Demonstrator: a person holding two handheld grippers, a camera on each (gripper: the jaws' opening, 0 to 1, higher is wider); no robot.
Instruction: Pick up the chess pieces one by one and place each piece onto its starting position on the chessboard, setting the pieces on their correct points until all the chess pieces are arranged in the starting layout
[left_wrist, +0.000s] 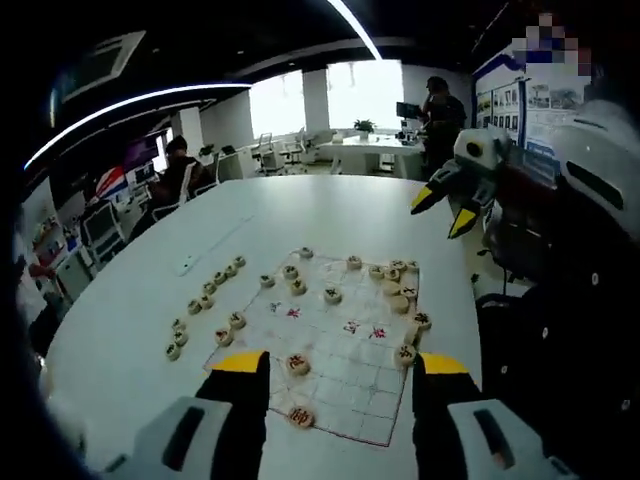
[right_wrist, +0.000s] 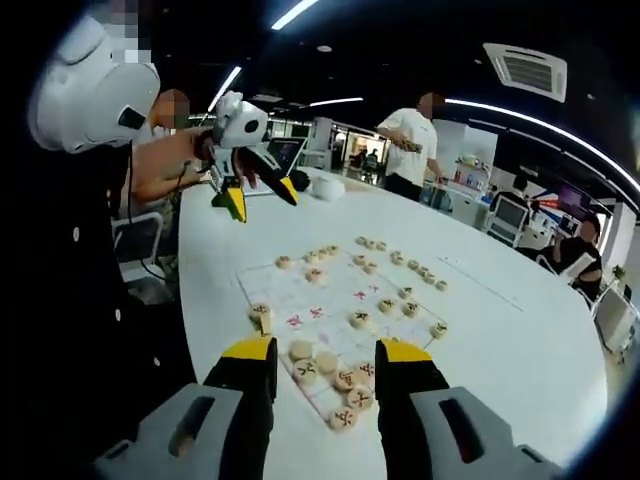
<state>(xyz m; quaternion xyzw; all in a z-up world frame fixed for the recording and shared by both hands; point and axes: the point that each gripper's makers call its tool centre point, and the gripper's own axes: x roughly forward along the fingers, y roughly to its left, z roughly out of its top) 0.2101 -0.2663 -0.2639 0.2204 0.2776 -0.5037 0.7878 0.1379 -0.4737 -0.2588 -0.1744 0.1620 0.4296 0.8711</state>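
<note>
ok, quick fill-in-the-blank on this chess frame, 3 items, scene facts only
1. The chess pieces lie on a ____ table.
2. Both tools, left tool and right tool, have jaws that stand ____.
3. The tips of each tool are coloured ____.

Missing words: white; open; yellow

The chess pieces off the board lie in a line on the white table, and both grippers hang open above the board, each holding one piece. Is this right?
Not quite. Both grippers hold nothing: the left gripper and the right gripper hang open over the chessboard, as both gripper views show. The chess pieces off the board do lie along the white table.
</note>
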